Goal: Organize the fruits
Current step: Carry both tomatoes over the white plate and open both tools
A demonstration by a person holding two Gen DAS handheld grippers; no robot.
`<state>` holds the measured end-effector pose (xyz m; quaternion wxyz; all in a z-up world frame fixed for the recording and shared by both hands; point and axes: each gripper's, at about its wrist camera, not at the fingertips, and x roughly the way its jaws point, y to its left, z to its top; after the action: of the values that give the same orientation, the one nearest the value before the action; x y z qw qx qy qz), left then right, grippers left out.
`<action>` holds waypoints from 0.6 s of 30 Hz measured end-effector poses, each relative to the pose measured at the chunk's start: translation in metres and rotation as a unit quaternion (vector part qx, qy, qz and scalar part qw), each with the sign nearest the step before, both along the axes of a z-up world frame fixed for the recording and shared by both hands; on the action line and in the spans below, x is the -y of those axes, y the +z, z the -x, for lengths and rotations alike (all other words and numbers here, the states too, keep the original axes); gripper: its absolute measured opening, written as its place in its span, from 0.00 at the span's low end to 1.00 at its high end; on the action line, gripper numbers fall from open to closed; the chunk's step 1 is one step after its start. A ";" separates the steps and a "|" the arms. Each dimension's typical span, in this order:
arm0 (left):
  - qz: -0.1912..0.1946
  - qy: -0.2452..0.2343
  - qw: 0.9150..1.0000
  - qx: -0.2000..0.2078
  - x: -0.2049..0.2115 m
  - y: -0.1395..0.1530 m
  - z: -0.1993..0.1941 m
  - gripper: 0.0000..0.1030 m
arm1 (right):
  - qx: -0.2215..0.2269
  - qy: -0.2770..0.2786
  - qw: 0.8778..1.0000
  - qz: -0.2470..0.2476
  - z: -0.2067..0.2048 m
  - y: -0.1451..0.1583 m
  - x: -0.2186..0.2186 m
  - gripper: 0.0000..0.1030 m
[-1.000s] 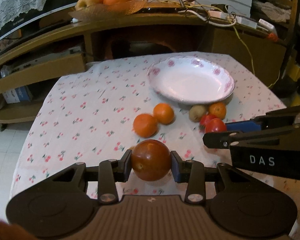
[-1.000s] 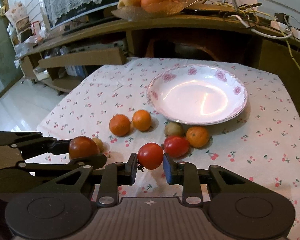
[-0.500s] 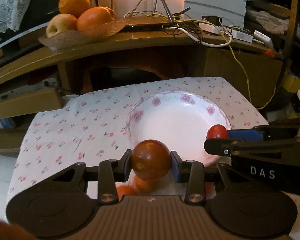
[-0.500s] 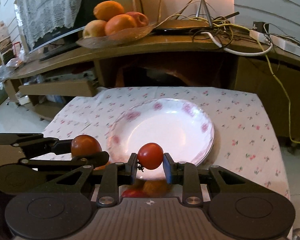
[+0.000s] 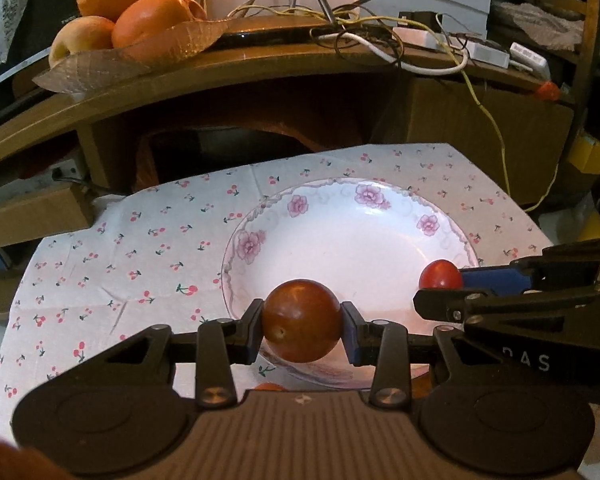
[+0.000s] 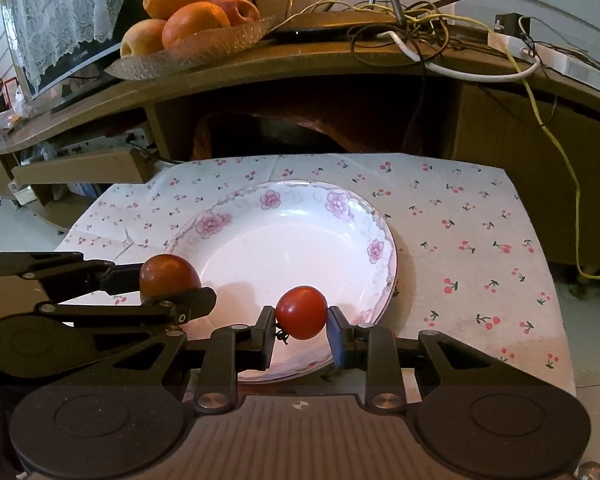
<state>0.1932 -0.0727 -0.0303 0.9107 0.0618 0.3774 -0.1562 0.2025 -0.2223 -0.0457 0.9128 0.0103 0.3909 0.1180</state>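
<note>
In front of me the white tablecloth printed with small red cherries covers the table, and on it sits the wide white ceramic plate with pink flowers round its rim, its bowl bare in both views. Behind the table runs the curved brown wooden shelf, carrying the clear glass dish of oranges and apples at its left end. My left gripper is clenched on the large dark brownish-red round tomato, one pad against each side, holding it above the near rim of the plate. My right gripper grips the smaller bright red tomato in the same way, over the plate's near right part. The two grippers sit side by side, near each other but apart. Just below the left gripper's fingers a sliver of something orange shows on the cloth, probably one of the fruits, though I cannot make it out.
</note>
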 end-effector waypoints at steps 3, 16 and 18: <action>-0.004 0.001 1.000 -0.003 0.000 -0.002 -0.002 0.43 | -0.002 0.002 1.000 -0.001 -0.002 -0.001 0.000 0.30; -0.004 0.001 1.000 0.017 -0.002 0.009 0.000 0.50 | 0.012 -0.003 1.000 -0.001 -0.001 0.003 0.004 0.32; -0.006 0.002 1.000 0.019 -0.003 0.011 0.000 0.50 | 0.013 -0.005 1.000 -0.002 0.000 0.004 0.005 0.32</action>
<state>0.1929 -0.0695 -0.0192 0.9176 0.0693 0.3611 -0.1510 0.2021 -0.2274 -0.0416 0.9185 0.0129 0.3784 0.1143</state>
